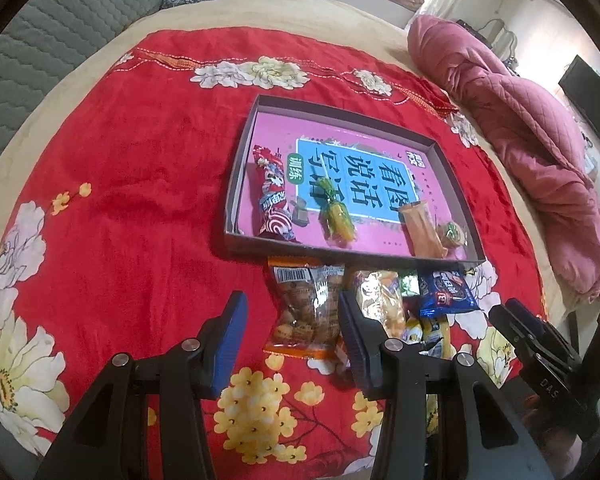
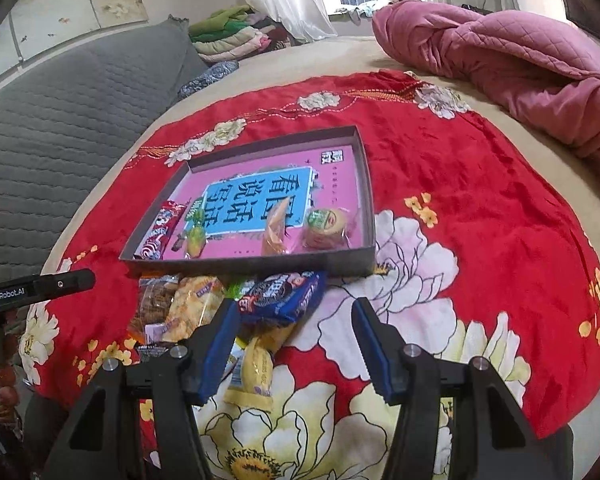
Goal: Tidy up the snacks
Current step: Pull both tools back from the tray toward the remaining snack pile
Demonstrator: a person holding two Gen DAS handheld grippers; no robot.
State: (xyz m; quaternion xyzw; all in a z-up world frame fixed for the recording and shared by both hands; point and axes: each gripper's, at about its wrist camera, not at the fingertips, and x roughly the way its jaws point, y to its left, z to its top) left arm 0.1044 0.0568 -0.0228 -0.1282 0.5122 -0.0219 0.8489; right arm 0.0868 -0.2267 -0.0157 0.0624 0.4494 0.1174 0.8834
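Note:
A shallow grey tray (image 1: pixel 340 250) (image 2: pixel 260 266) with a pink printed bottom holds a long red packet (image 1: pixel 272 196), a green-yellow lollipop (image 1: pixel 336 216), an orange packet (image 1: pixel 422 228) and a round wrapped cake (image 2: pixel 326 226). Loose snacks lie in front of it: a clear biscuit bag (image 1: pixel 304 308), a yellow bag (image 2: pixel 196 300), a blue cookie pack (image 2: pixel 284 294) and a small yellow packet (image 2: pixel 256 372). My left gripper (image 1: pixel 294 320) hangs open over the biscuit bag, pads apart from it. My right gripper (image 2: pixel 296 320) is open above the cloth beside the yellow packet.
Everything rests on a red floral cloth (image 2: pixel 480 208) spread over a beige bed. A pink quilt (image 2: pixel 500 48) is heaped at the far right. A grey quilted headboard (image 2: pixel 60 120) runs along the left, with folded blankets (image 2: pixel 228 36) behind it.

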